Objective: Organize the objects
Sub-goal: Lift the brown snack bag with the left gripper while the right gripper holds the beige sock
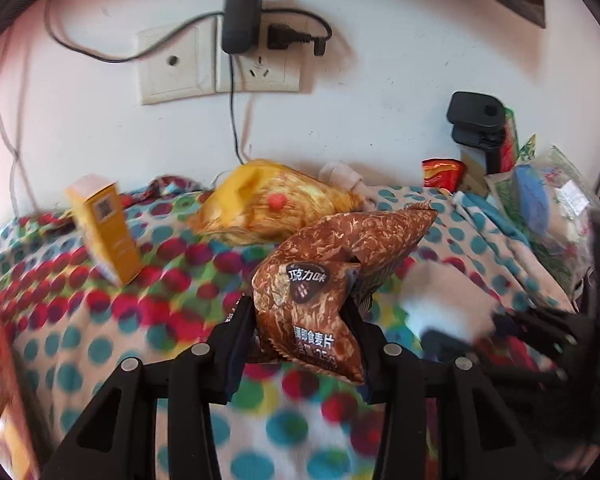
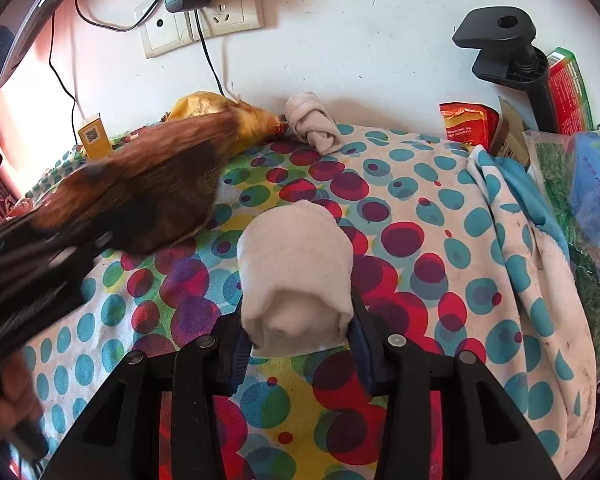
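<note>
My left gripper (image 1: pixel 300 316) is shut on a brown chocolate cereal packet (image 1: pixel 320 280) and holds it above the polka-dot cloth (image 1: pixel 140 320). The packet shows blurred at the left of the right wrist view (image 2: pixel 148 192). My right gripper (image 2: pixel 298 332) is shut on a rolled white sock (image 2: pixel 296 272), held just above the cloth; it appears blurred in the left wrist view (image 1: pixel 444 300). A yellow snack bag (image 1: pixel 268 204) lies by the wall. A second rolled sock (image 2: pixel 312 124) lies at the back.
A yellow box (image 1: pixel 104 228) stands at the back left. A red packet (image 2: pixel 466 124), a black clamp (image 2: pixel 508 52) and several bagged items (image 2: pixel 580 184) crowd the back right. Wall sockets with plugs and cables (image 1: pixel 236 28) are above.
</note>
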`<state>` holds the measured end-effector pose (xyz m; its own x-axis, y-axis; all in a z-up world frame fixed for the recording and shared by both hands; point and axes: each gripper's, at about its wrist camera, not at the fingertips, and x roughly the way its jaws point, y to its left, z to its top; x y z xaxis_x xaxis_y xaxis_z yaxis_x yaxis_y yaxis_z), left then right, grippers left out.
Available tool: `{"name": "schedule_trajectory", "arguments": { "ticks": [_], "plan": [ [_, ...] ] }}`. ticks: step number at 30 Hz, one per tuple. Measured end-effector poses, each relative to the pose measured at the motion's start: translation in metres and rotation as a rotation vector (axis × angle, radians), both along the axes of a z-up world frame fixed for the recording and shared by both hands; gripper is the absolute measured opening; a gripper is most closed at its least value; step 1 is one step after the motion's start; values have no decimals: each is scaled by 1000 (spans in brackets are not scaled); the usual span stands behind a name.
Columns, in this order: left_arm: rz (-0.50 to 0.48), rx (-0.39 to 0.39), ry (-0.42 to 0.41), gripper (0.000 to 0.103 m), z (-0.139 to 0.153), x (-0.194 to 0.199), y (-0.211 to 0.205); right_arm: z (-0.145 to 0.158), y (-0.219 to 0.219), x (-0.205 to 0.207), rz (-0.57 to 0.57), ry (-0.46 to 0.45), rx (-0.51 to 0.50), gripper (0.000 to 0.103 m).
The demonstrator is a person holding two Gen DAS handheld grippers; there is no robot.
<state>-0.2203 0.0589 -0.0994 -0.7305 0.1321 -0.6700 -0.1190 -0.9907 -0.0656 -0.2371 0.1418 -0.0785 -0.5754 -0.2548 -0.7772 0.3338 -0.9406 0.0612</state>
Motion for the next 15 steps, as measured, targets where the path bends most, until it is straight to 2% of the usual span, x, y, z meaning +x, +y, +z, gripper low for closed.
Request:
{"name": "schedule_trajectory", "arguments": {
  "ticks": [8,15],
  "plan": [
    [-8,-101,62,43,19,64,13,0,-7,4,2,26,61,40],
    [16,-107,72,43,27,101,10,0,-11,5,-2,38,96,40]
  ]
}}
